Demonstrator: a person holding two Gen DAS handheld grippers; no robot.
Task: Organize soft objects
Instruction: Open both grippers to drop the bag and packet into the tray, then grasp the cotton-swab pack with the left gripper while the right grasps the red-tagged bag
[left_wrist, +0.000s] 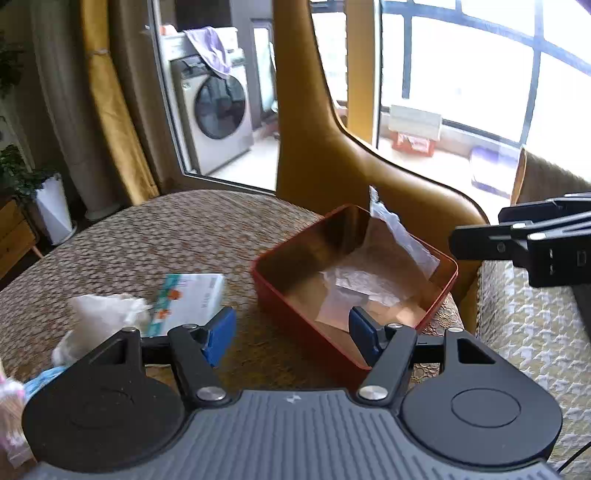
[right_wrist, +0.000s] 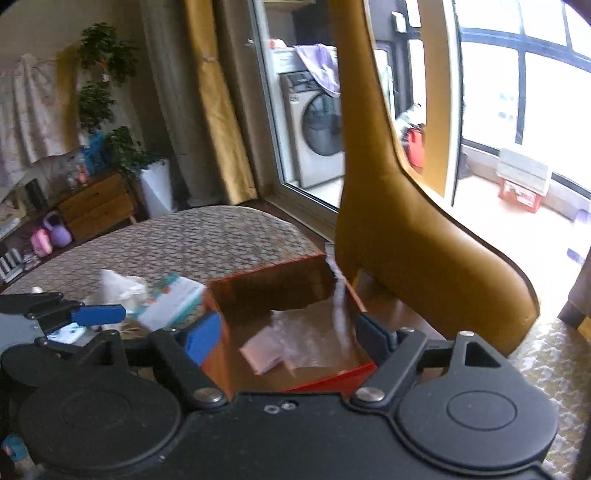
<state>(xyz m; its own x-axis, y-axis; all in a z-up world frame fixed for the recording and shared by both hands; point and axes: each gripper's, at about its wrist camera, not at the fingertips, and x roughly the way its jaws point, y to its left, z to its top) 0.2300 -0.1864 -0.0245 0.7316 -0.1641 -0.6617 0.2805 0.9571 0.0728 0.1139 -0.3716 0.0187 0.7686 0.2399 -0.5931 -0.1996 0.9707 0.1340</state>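
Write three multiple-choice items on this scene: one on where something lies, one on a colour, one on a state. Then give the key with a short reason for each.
1. Where does the clear plastic bag lie?
A. inside the red tin
B. on the chair seat
C. on the floor

2. What colour are the pads of the left gripper?
A. yellow
B. blue
C. white

3. How does the right gripper stand?
A. shut on a tissue
B. shut on the tin's rim
C. open, holding nothing

Key:
1 A: the bag rests on the bottom of the red tin, one end leaning up against its far wall.
2 B: both pads show blue in the left wrist view.
3 C: its jaws stand wide apart above the tin, pressing on nothing.
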